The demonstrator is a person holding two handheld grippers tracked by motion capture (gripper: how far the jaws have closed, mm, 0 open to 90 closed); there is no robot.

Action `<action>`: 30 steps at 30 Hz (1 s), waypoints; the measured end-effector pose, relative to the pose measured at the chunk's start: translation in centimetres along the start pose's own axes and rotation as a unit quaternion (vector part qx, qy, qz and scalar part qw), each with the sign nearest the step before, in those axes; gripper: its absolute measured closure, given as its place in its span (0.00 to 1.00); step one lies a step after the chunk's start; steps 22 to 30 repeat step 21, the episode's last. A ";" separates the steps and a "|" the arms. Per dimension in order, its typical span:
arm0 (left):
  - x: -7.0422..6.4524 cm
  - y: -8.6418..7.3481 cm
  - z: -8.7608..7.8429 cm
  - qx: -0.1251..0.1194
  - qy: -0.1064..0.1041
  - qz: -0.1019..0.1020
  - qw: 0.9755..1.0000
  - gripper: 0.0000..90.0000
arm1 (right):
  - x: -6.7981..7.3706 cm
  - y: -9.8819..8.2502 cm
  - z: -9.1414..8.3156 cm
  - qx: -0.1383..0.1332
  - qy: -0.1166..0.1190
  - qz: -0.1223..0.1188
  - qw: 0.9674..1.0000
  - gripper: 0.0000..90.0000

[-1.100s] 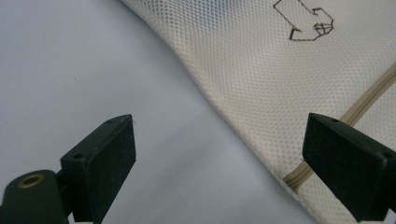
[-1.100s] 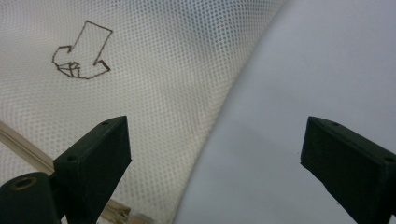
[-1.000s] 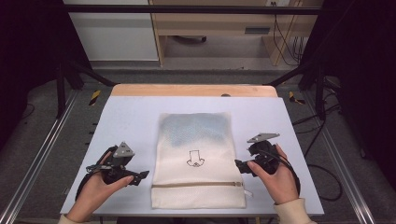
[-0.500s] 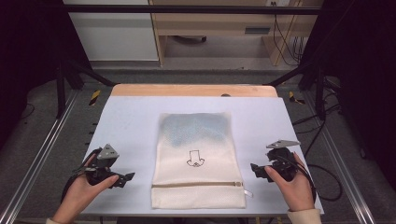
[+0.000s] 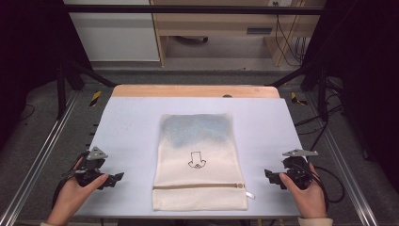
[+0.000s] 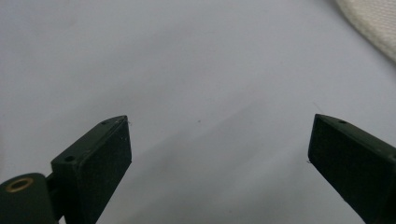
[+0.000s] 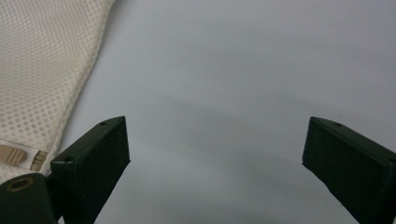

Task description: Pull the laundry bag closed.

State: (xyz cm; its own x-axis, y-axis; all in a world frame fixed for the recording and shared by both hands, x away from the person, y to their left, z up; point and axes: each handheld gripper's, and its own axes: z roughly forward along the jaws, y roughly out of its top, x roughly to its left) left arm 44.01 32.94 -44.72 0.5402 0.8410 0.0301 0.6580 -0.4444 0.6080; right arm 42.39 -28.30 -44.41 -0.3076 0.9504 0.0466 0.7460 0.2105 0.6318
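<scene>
A cream mesh bag point(image 5: 200, 160) lies flat in the middle of the pale table point(image 5: 127, 127), with a small drawn figure on it and a tan zipper point(image 5: 197, 186) near its front end. My left gripper point(image 5: 115, 178) rests low at the table's front left, well clear of the bag. Its jaws have just been opening and now stand wide with nothing between them point(image 6: 219, 135). The bag's edge point(image 6: 373, 23) shows at that view's top right. My right gripper point(image 5: 269, 176) is open at the front right point(image 7: 217, 135), beside the bag's side point(image 7: 42, 70) and zipper end point(image 7: 18, 156).
A wooden strip point(image 5: 193, 91) runs along the table's far edge. Metal frame rails point(image 5: 42, 160) flank both sides. Cables trail from the right gripper point(image 5: 329, 183). Bare table surface lies on either side of the bag.
Both hands have drawn outward from the bag's sides and back toward the near edge of the table, sinking a little. The bag has not moved.
</scene>
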 end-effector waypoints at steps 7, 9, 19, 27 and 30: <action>0.3 -1.3 0.0 -0.038 0.024 -0.016 0.999 0.06 | 0.1 -1.3 0.3 -0.023 -0.003 0.007 1.000 0.08; 0.3 -1.6 0.1 -0.043 0.022 -0.022 0.999 0.06 | 0.1 -1.5 0.3 -0.029 -0.006 0.006 1.000 0.08; 0.0 -2.3 -0.3 -0.075 0.036 -0.019 0.996 0.06 | 1.2 -2.4 0.6 -0.033 0.015 -0.020 0.999 0.07; -0.3 -2.2 0.0 -0.074 0.032 -0.014 0.997 0.05 | 1.4 -2.3 0.7 -0.031 0.014 -0.023 0.999 0.07; -0.3 -2.2 0.0 -0.074 0.032 -0.014 0.997 0.05 | 1.4 -2.3 0.7 -0.031 0.014 -0.023 0.999 0.07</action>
